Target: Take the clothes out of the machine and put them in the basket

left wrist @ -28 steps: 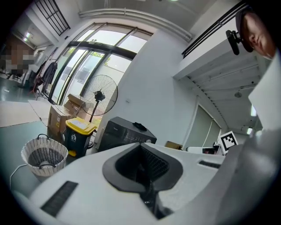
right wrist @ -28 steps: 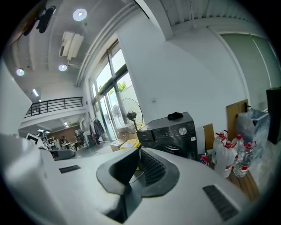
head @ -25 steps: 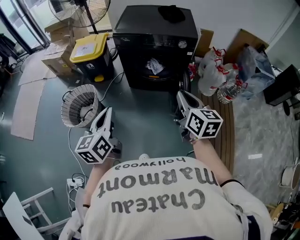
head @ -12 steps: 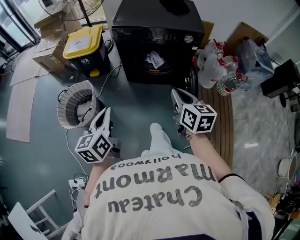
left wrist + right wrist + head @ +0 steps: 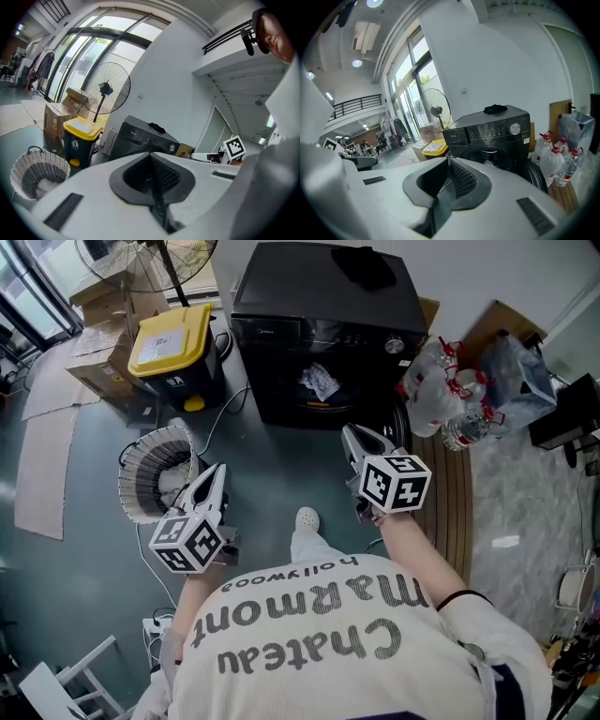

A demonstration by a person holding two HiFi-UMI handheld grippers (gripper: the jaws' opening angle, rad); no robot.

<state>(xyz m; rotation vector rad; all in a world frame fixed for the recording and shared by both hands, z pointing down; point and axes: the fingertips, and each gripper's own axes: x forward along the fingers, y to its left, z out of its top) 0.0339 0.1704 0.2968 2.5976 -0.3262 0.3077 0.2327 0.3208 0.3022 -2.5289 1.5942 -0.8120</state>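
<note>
The shirt (image 5: pixel 309 615) reads "Chateau Marmont hollywood". Pale crumpled clothes (image 5: pixel 321 381) lie in the black machine (image 5: pixel 328 287), upper centre — basket (image 5: pixel 131 474) at left. Both left gripper (image 5: pixel 217 472) and right gripper (image 5: pixel 351 434) are closed, empty.

Black washing machine (image 5: pixel 309 296), white-grey clothes (image 5: pixel 321 381) inside; white wire basket (image 5: pixel 139 474); dark bin (image 5: pixel 183 382), yellow lid (image 5: pixel 172 334); teal floor (image 5: pixel 272 465); beige cardboard (image 5: pixel 42 474).

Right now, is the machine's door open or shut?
Open: the door of the machine stands swung to the right, and pale clothes show inside.
</note>
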